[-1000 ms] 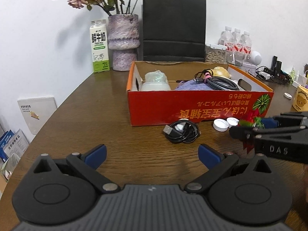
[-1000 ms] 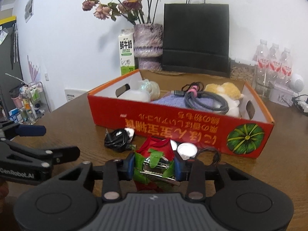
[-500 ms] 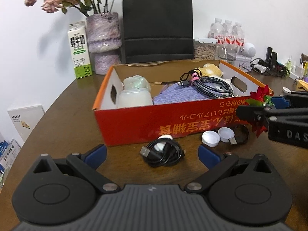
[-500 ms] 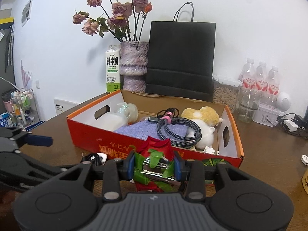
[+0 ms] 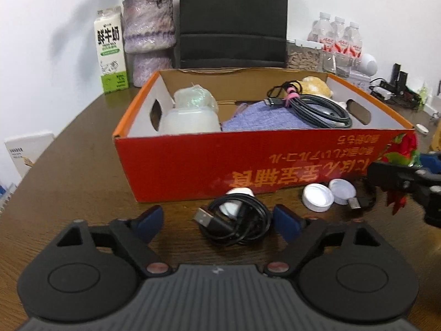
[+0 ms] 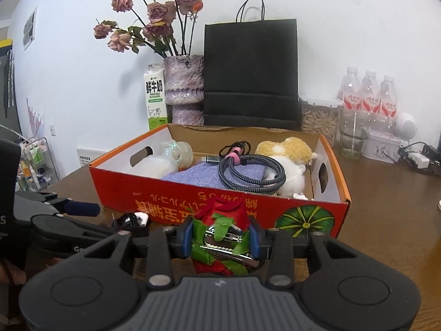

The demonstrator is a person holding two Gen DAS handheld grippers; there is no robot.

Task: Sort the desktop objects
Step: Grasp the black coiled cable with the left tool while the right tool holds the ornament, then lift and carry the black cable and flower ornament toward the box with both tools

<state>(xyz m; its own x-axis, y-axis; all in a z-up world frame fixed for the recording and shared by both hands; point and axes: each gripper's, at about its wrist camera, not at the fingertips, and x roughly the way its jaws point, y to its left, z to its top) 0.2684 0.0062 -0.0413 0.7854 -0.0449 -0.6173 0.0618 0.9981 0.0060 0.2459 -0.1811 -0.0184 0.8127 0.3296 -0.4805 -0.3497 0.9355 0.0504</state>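
two white caps (image 5: 317, 197), one black cable (image 5: 237, 223), one orange box (image 5: 193, 162)

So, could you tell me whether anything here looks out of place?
Yes: the orange cardboard box stands with its printed lettering upside down, and a coiled black USB cable and two white plastic caps lie loose outside it on the brown wooden table.

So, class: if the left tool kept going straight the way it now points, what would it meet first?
Most likely the coiled black USB cable on the table, lying between the open left tool's fingertips. Just behind it stands the front wall of the red box. Depth is uncertain.
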